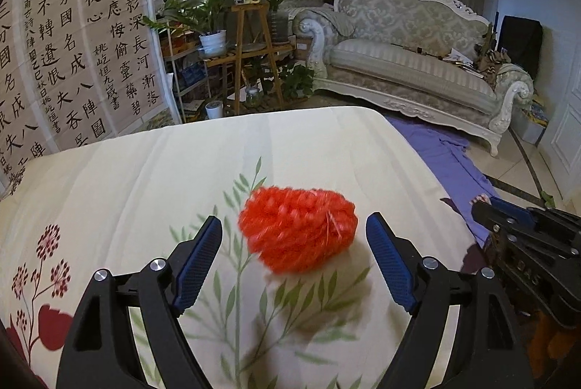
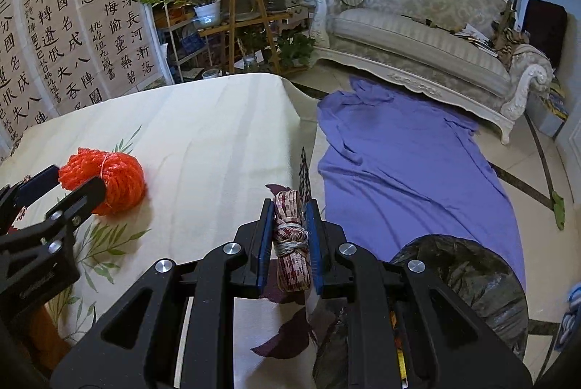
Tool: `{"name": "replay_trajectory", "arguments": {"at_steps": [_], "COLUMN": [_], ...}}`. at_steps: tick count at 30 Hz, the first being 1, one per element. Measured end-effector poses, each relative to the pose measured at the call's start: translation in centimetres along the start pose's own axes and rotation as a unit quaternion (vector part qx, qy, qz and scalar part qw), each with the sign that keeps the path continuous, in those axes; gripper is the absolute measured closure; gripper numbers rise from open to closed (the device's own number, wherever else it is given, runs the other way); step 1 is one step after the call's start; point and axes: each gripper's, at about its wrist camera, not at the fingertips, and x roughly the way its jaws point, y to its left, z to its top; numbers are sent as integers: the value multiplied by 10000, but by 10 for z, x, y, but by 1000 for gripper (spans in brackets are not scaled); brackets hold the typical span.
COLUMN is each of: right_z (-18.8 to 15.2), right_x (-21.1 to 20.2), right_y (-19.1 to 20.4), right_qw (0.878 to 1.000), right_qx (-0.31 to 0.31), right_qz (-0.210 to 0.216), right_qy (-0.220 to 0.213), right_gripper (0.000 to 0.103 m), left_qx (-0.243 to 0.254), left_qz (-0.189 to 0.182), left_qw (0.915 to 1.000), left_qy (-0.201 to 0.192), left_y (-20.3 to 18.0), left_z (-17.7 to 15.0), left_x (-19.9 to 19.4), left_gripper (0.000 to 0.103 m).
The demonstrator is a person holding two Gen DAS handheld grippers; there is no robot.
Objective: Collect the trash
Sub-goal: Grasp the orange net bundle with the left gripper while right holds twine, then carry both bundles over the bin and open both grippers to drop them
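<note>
A bundle of orange-red rope [image 1: 297,229] lies on the floral cream tablecloth [image 1: 145,178]. My left gripper [image 1: 294,229] is open, its blue-padded fingers either side of the bundle without touching it. The bundle also shows in the right wrist view [image 2: 109,175], with the left gripper's fingers [image 2: 76,196] around it. My right gripper [image 2: 289,211] is shut on a red-and-white checked cloth roll tied with string [image 2: 290,244], held at the table's right edge. A black trash bag [image 2: 468,287] sits open just below and right of it.
A purple sheet [image 2: 406,156] is spread on the tiled floor right of the table. An ornate white sofa [image 2: 417,33] stands beyond it. Plant stands with pots [image 2: 232,8] and calligraphy hangings [image 2: 72,26] are behind the table.
</note>
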Motion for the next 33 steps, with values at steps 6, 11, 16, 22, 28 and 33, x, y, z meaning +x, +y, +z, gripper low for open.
{"name": "replay_trajectory", "arguments": {"at_steps": [6,11,16,22,28,33], "right_z": [-2,-6,-10,-22,-33,-43], "right_x": [2,-1,-10,-26,-42,-57], "right_y": [-1,4,11,19,29,38], "right_qw": [10000,10000,9998,9996,9994,9991], "right_qx": [-11,-38,-95,-161,-230,-291], "right_qz": [41,77,148,221,264,313], "right_qy": [24,20,-5,-32,-41,-77], "right_gripper": [85,85,85,85,85,85], "left_qx": [-57,47,65,-33,-128,-205], "left_qz": [-130,-178,-221,-256,-252,-246], "left_qw": [9997,9998,9997,9997,9996,9994], "left_qy": [197,51,20,-9,-55,-131], "left_y": [3,0,2,11,22,28], "left_z": [-2,-5,-13,-23,-30,-39], "left_x": [13,2,-9,-27,-47,-69], "left_gripper": [41,55,62,67,68,68]}}
